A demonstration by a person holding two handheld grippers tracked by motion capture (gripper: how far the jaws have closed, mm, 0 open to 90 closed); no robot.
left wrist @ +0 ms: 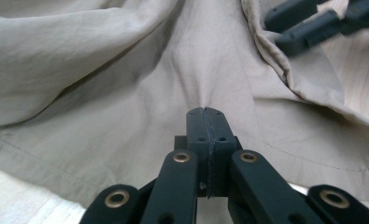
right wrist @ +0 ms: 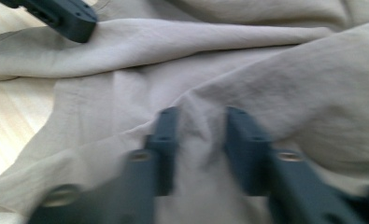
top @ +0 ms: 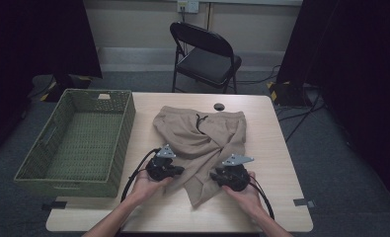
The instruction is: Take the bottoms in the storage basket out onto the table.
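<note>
1. The tan shorts [top: 202, 143] lie rumpled in the middle of the counter [top: 281, 197], waistband and drawstring at the far edge, one leg folded across toward the near side. The green woven basket [top: 44, 168] sits empty at the left, partly over the counter's edge.
2. The left gripper [top: 170, 170] rests at the near left edge of the shorts. In the left gripper view its fingers [left wrist: 205, 122] are pressed together with a pinch of fabric puckered at their tips, so a thin fold looks caught there.
3. The right gripper [top: 230, 174] sits on the near right part of the shorts. In the right gripper view its fingers [right wrist: 168, 126] stand apart with a ridge of cloth bunched between them; the picture is blurred, and the pads do not look pressed home yet.
4. The step in hand looks like taking hold of the shorts with both grippers, to straighten or fold them.
5. To do it well, close the right fingers firmly on the ridge before any lifting, and check that each grip takes one layer, not the leg folded beneath.
6. Lift both sides evenly, or the thin left pinch may slip free.
</note>
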